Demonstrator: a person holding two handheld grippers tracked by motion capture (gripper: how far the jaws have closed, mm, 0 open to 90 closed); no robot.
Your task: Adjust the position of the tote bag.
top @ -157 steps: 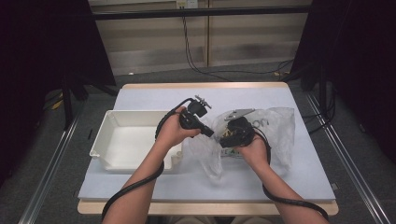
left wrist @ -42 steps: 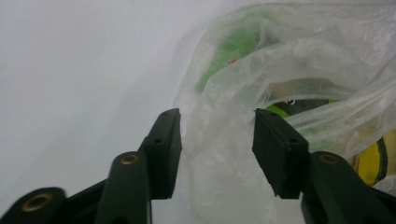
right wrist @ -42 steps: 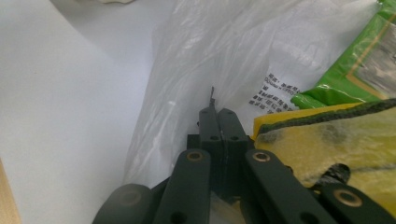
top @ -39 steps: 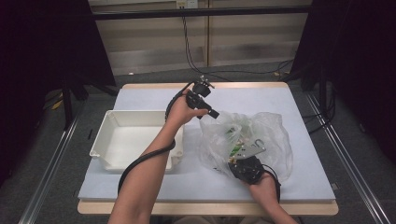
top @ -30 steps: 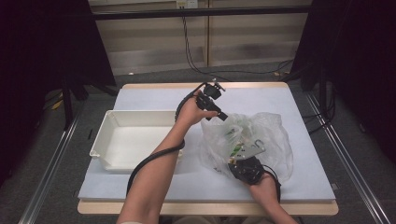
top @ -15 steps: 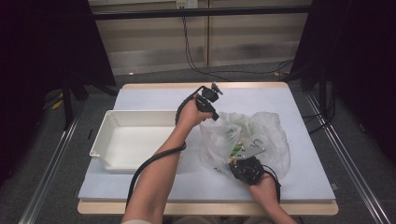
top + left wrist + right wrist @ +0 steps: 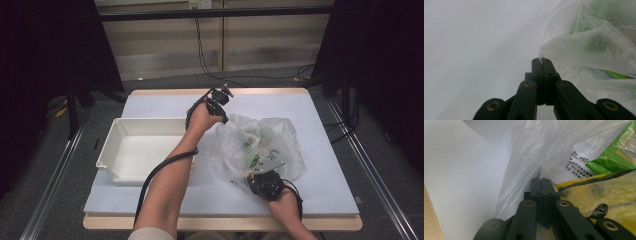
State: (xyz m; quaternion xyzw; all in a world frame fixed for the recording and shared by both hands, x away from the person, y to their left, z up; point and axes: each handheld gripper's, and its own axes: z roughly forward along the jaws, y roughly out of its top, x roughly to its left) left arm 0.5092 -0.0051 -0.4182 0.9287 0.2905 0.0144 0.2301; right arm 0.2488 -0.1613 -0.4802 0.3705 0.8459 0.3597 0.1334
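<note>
Pale, matte sheeting covers the wood-edged bench (image 7: 165, 102). On it the left gripper (image 7: 541, 60) has its flat black jaws pinched together on a thin crinkled fold of the translucent plastic bag (image 7: 260, 142) at the bag's far-left edge. The right gripper (image 7: 541, 180) is likewise clamped on the filmy near edge of that bag. Glossy green packets (image 7: 621, 152) and a wrinkled yellow packet (image 7: 599, 195) show inside. A smooth white rectangular tray (image 7: 112, 150) sits left of the bag.

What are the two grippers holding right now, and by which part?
Both pinch the plastic bag: the left gripper its far edge, the right gripper its near edge.
</note>
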